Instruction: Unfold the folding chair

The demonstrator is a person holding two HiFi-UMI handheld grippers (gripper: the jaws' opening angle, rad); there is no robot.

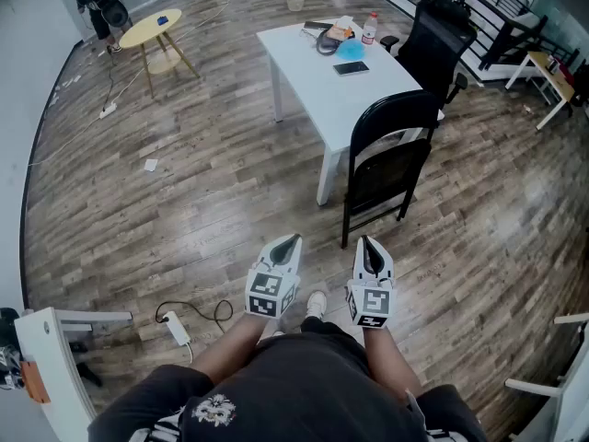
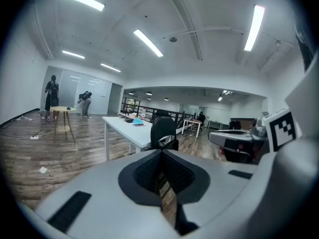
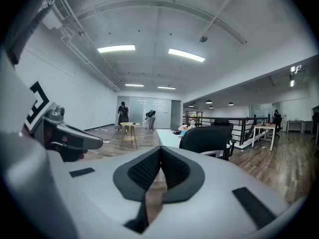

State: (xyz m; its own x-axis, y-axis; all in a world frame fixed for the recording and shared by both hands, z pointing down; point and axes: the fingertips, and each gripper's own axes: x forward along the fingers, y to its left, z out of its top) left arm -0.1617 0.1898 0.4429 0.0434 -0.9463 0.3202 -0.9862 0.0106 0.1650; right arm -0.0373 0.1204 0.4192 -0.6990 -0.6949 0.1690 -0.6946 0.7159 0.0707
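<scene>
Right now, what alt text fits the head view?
The left gripper and right gripper, both shut and empty, point toward a black folding chair beside a white table on a wood floor; neither touches it.

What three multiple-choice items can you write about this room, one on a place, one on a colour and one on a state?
1. Where does the black chair stand?
A. by the far wall
B. beside the white table
C. flat on the floor

2. What colour is the top of the small round table?
A. red
B. white
C. yellow

3. How are the left gripper and the right gripper?
A. both shut, holding nothing
B. both open
C. the left one shut on the chair

Answers:
1 B: the chair stands upright at the table's near end.
2 C: the head view shows a yellow top.
3 A: in each gripper view the pads meet with nothing between them.
</scene>
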